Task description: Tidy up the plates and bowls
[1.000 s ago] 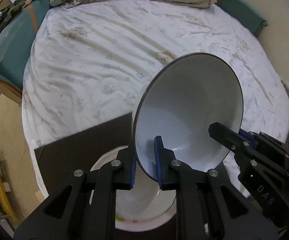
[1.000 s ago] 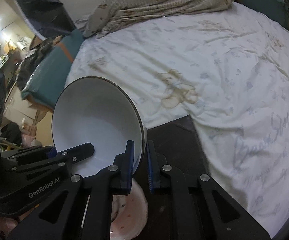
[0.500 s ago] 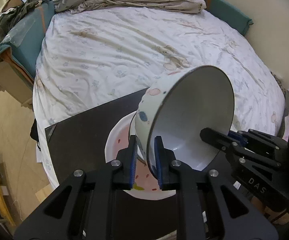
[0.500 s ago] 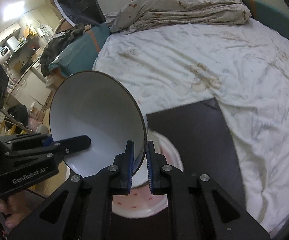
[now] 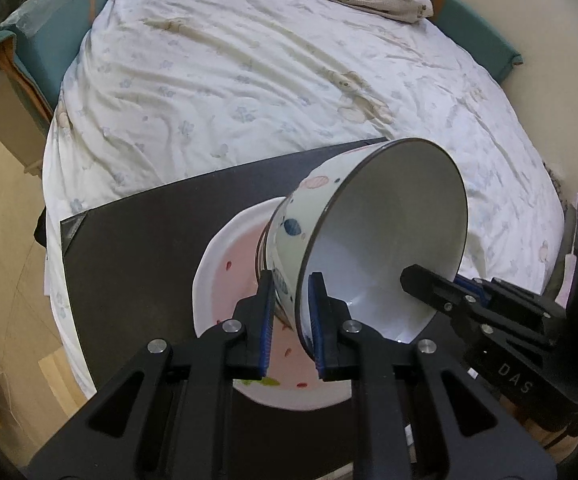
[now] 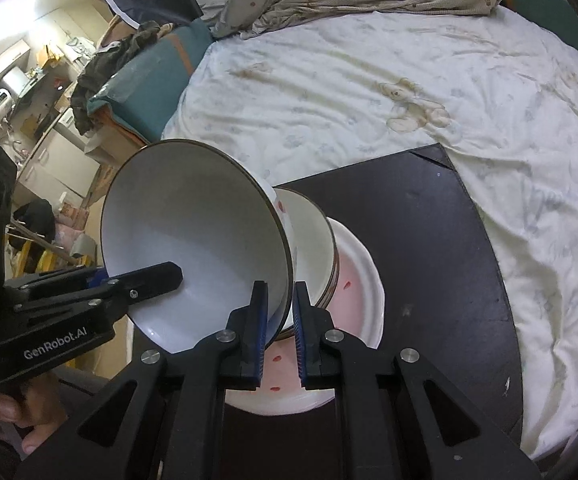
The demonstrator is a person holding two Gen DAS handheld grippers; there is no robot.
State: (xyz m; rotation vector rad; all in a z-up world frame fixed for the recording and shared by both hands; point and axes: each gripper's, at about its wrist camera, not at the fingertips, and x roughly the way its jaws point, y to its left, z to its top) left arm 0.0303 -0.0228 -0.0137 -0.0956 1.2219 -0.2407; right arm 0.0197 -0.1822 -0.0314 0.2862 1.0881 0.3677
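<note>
The white ceramic bowl with a dark rim and spotted outside (image 5: 373,236) hangs tilted, its mouth turned toward the tools, directly above a second bowl (image 6: 313,240) nested on the white plate with a pink centre (image 5: 225,272), which sits on a dark board (image 6: 429,240) on the bed (image 5: 249,80). The left tool (image 5: 292,320) pinches the rim's left side, the right tool (image 6: 280,320) the opposite side; each is nearly pressed together on the wall. Seating it looks to need levelling, then lowering.
</note>
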